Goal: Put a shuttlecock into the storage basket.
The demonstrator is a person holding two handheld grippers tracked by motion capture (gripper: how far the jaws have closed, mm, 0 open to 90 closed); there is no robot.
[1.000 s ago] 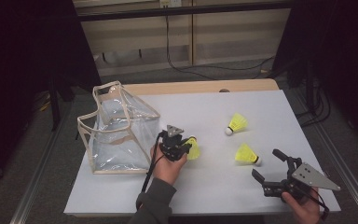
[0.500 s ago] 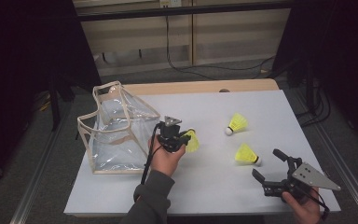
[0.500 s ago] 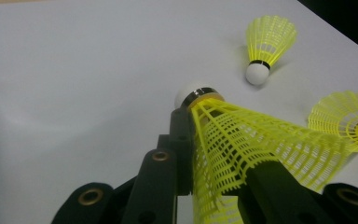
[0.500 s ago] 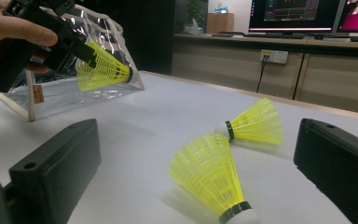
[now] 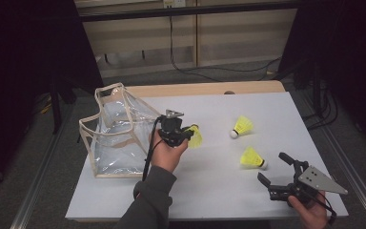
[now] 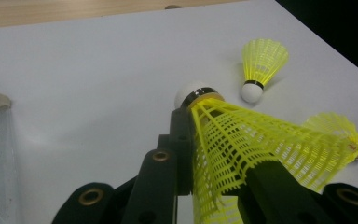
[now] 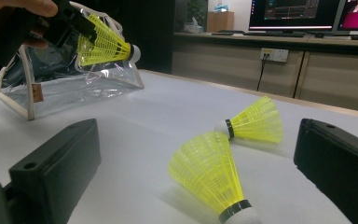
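My left gripper [image 5: 187, 134] is shut on a yellow shuttlecock [image 5: 195, 137] and holds it above the white table, just right of the clear bag [image 5: 116, 131]. In the left gripper view the jaws pinch its mesh skirt [image 6: 242, 149], with the white cork pointing away. Two more yellow shuttlecocks lie on the table at the right, one farther [image 5: 242, 126] and one nearer [image 5: 251, 158]. My right gripper [image 5: 273, 167] rests open at the front right. The nearer shuttlecock [image 7: 212, 177] lies just beyond its jaws, untouched.
The clear bag has beige trim and stands with its mouth upward at the table's left [image 7: 65, 88]. The white table [image 5: 209, 191] ends close behind my right hand. Wooden cabinets and cables run along the back wall.
My left gripper has risen and moved a little away from me, carrying the shuttlecock off the table. The right gripper and the two lying shuttlecocks have stayed put.
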